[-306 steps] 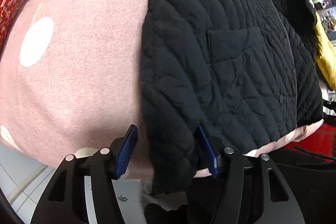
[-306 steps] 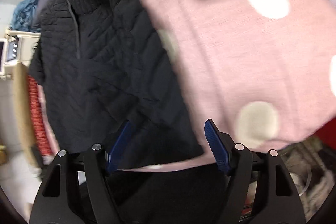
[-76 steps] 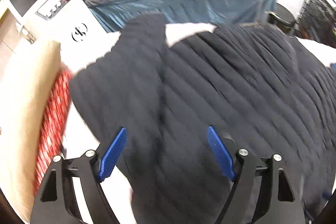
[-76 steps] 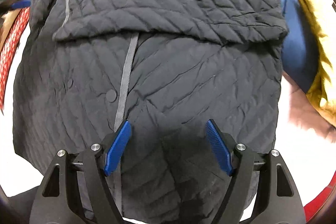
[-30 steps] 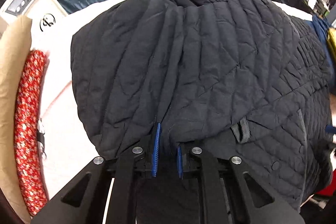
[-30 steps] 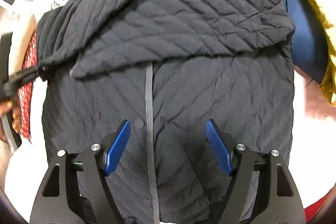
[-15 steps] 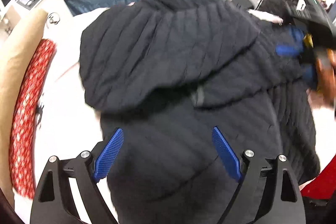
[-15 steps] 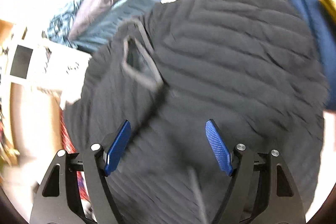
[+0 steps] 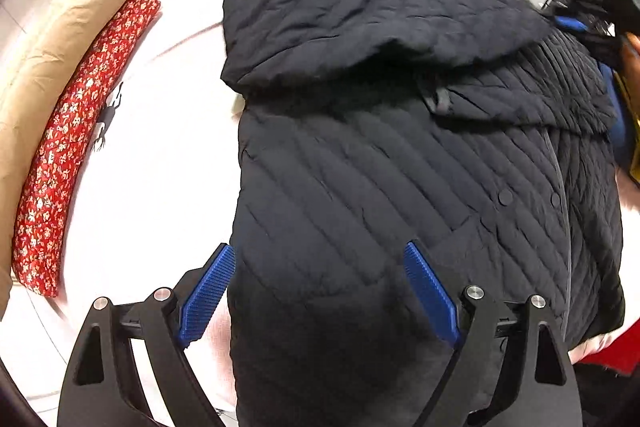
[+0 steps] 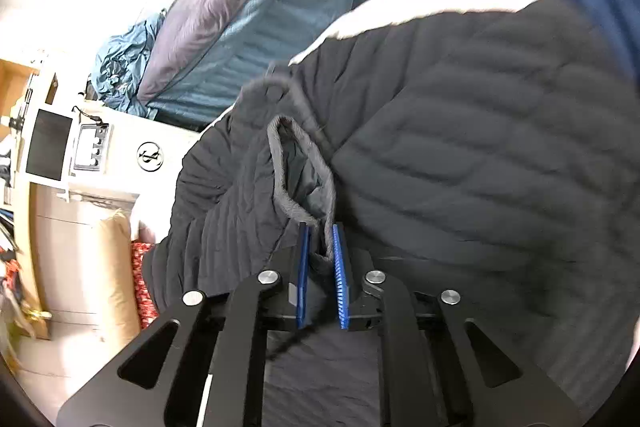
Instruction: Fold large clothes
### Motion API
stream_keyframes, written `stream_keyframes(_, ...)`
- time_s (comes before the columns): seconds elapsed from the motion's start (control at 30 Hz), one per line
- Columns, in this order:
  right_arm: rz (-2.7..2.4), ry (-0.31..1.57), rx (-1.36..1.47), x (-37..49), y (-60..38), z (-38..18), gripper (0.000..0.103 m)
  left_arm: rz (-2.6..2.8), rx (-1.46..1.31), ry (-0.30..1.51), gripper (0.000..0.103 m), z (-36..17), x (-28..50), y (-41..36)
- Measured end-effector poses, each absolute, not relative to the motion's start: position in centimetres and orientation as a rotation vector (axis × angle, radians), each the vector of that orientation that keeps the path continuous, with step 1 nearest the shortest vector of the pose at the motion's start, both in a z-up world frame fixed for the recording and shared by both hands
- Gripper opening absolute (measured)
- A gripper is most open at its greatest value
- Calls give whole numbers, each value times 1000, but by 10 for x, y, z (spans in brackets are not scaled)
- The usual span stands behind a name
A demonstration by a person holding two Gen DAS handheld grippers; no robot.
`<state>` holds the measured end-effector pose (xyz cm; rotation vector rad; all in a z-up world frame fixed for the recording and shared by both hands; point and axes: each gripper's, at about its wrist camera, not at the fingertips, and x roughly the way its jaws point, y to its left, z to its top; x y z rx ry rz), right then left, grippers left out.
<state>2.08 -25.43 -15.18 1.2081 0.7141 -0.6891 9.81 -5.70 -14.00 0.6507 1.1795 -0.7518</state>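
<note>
A black quilted jacket [image 9: 400, 167] lies across a pink bed [image 9: 160, 167]; the right gripper [image 10: 320, 239] pinches its grey-edged cuff [image 10: 300, 163], while the left gripper [image 9: 316, 267] hovers above, jaws spread.

The black quilted jacket [image 9: 400, 167] runs off the bottom edge of the left wrist view, so its hem there cannot be seen, and its bulk hides most of the pale bed surface [image 9: 160, 155] beneath it. At that view's far right edge the right gripper [image 9: 572, 23] is a smeared dark shape with only a scrap of blue showing; how its jaws stand cannot be told from there. A yellow and blue garment [image 9: 624, 131] is cut off by the same edge. In the right wrist view the jacket's quilting is motion-blurred, and the grey-trimmed cuff [image 10: 304, 171] disappears between the pads [image 10: 303, 267], its end hidden
</note>
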Motion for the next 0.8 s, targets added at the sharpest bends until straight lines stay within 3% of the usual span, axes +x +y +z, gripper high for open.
stream_keyframes(0.23, -791, 811, 1203, -36, -252, -172, 7, -820, 709, 1097, 84, -131, 85, -86)
stream_keyframes(0.4, -778, 823, 1146, -29, -242, -160, 9, -841, 721, 1051, 86, -123, 80, -104)
stream_keyframes(0.43, -758, 833, 1115, -19, -242, -153, 18, -840, 715, 1055, 88, -123, 81, -107)
stream_keyframes(0.47, -740, 844, 1079, -6, -239, -146, 44, -840, 709, 1060, 88, -123, 82, -108)
stream_keyframes(0.53, -725, 844, 993, 16, -235, -132, 77, -839, 695, 1074, 88, -123, 85, -109)
stream_keyframes(0.73, -765, 855, 923, 53, -239, -141, 76, -809, 693, 1087, 88, -123, 89, -101)
stream_keyframes(0.8, -783, 879, 958, 49, -241, -150, 55, -786, 691, 1102, 88, -127, 91, -93)
